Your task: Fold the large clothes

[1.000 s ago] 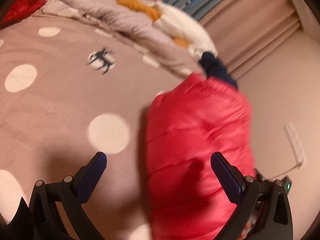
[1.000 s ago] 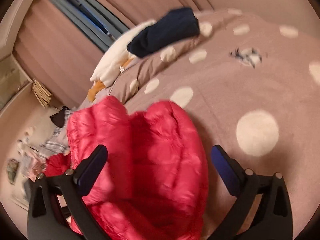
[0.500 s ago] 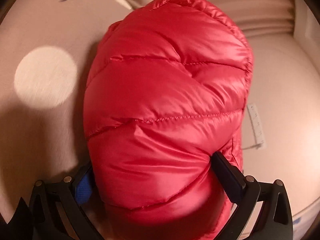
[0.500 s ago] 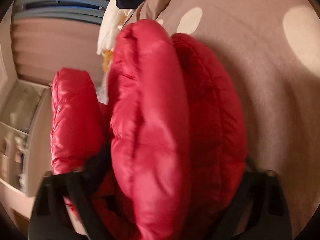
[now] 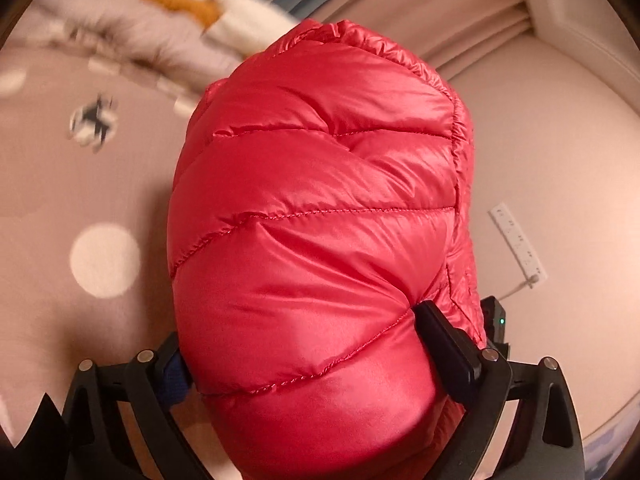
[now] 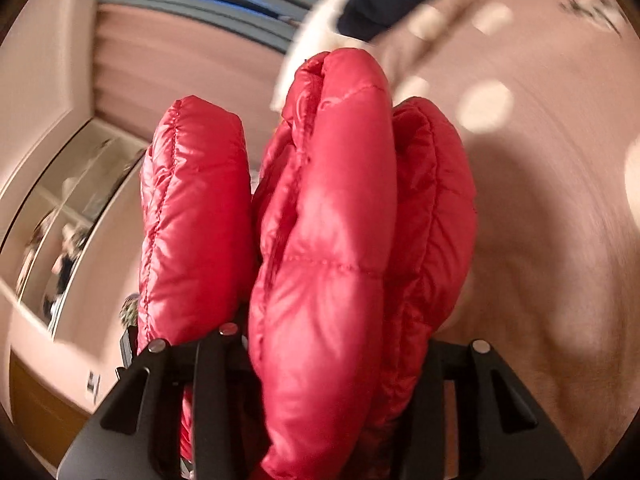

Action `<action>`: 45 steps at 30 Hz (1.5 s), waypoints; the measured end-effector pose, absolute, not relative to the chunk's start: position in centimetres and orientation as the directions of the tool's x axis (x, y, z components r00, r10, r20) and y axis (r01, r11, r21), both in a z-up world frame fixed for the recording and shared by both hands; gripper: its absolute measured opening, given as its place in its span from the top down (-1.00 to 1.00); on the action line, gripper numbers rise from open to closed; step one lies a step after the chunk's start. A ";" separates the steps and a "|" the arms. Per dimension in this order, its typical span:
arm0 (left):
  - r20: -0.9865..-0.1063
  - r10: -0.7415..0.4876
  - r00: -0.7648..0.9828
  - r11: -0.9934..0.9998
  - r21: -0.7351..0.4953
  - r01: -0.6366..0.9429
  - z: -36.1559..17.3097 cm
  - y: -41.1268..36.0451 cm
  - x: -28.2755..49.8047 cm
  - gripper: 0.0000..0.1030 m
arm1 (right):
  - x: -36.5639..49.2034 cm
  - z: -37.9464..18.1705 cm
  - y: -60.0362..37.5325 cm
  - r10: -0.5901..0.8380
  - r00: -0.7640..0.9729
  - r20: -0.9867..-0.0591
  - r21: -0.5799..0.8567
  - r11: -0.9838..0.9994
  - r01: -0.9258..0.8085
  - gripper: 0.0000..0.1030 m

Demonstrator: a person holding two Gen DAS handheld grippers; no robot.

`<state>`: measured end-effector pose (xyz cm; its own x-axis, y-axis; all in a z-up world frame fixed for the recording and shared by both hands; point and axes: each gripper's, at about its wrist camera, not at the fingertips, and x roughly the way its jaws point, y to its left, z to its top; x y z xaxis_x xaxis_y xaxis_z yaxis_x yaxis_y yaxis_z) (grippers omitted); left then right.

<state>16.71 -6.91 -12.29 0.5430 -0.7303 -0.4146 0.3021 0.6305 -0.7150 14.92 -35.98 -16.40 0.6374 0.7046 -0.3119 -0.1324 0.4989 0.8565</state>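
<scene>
A puffy red quilted down jacket [image 5: 320,232] fills the middle of the left wrist view. My left gripper [image 5: 312,344] is shut on its bulk, the right finger pad [image 5: 444,336] pressing into the fabric and the left pad mostly hidden behind it. In the right wrist view the same jacket [image 6: 344,240] bulges in thick folded layers between the fingers of my right gripper [image 6: 328,360], which is shut on it. A further fold [image 6: 192,208] hangs outside to the left. The jacket is held above the bed.
The pink bedspread with white dots [image 5: 104,260] lies below and left. A pile of white, orange and dark clothes [image 5: 224,20] sits at the bed's far end by the curtains [image 5: 460,20]. A white power strip [image 5: 516,240] lies on the floor at right. A shelf unit [image 6: 60,240] stands at left.
Both grippers came down over the folded red jacket and closed on it. They have since lifted it, so more of the bed and room shows around it.
</scene>
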 end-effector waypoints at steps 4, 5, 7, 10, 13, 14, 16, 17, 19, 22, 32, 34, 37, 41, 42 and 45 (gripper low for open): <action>-0.397 -0.707 0.585 0.663 -0.659 0.354 -9.4 -7.2 14.2 -0.88 | 14.1 -14.1 -35.2 0.739 0.633 -0.232 0.862 0.458 -0.218 0.21; -0.393 -0.697 0.599 0.674 -0.643 0.363 -8.6 -7.1 13.3 -0.88 | 13.9 -13.7 -35.0 0.746 0.629 -0.218 0.864 0.447 -0.231 0.21; -0.380 -0.685 0.622 0.686 -0.623 0.375 -7.9 -5.6 11.7 -0.88 | 13.2 -13.0 -34.3 0.758 0.622 -0.197 0.859 0.439 -0.263 0.18; -0.372 -0.670 0.643 0.699 -0.607 0.378 -7.4 -3.6 10.7 -0.88 | 12.0 -11.9 -33.4 0.765 0.615 -0.188 0.847 0.444 -0.293 0.17; -0.354 -0.664 0.659 0.705 -0.592 0.391 -6.6 -2.5 9.6 -0.88 | 11.4 -11.0 -32.1 0.778 0.601 -0.184 0.832 0.449 -0.327 0.17; -0.348 -0.662 0.664 0.707 -0.586 0.397 -6.2 -2.1 9.2 -0.88 | 11.1 -10.7 -31.9 0.783 0.596 -0.178 0.825 0.449 -0.343 0.17; -0.334 -0.655 0.678 0.711 -0.577 0.403 -5.7 -1.3 8.6 -0.88 | 10.5 -9.7 -31.1 0.793 0.586 -0.165 0.811 0.447 -0.377 0.17; -0.324 -0.649 0.688 0.713 -0.573 0.404 -5.2 -0.8 8.1 -0.88 | 10.6 -9.3 -30.7 0.800 0.579 -0.157 0.806 0.443 -0.393 0.16; -0.311 -0.634 0.708 0.725 -0.559 0.402 -4.3 0.1 7.2 -0.88 | 10.7 -8.6 -30.0 0.810 0.568 -0.143 0.796 0.435 -0.420 0.15; -0.289 -0.612 0.737 0.737 -0.546 0.398 -3.4 1.3 6.0 -0.88 | 11.2 -7.4 -28.4 0.829 0.547 -0.116 0.796 0.407 -0.448 0.12; -0.267 -0.532 0.804 0.774 -0.539 0.333 -3.7 3.1 12.7 -0.89 | 17.0 -5.5 -26.2 0.783 0.596 -0.179 0.733 0.510 -0.450 -0.02; -0.309 -0.508 0.804 0.793 -0.533 0.296 -6.0 3.2 15.7 -0.89 | 19.3 -6.9 -25.9 0.755 0.614 -0.230 0.715 0.559 -0.420 -0.04; -0.440 -0.465 0.769 0.817 -0.548 0.180 -11.4 3.5 20.8 -0.89 | 23.7 -12.1 -25.5 0.638 0.657 -0.402 0.661 0.699 -0.274 -0.23; -0.616 -0.411 0.672 0.810 -0.585 -0.041 -22.6 4.1 26.4 -1.00 | 28.0 -22.4 -25.4 0.263 0.616 -0.743 0.367 0.929 0.045 -0.45; -0.584 -0.432 0.688 0.791 -0.611 -0.022 -22.9 4.4 26.2 -1.00 | 28.3 -24.3 -25.7 0.256 0.601 -0.757 0.357 0.932 0.053 -0.53; -0.629 -0.412 0.660 0.832 -0.555 -0.009 -21.6 4.4 26.5 -1.00 | 28.8 -24.6 -26.3 0.297 0.619 -0.727 0.407 0.912 0.041 -0.62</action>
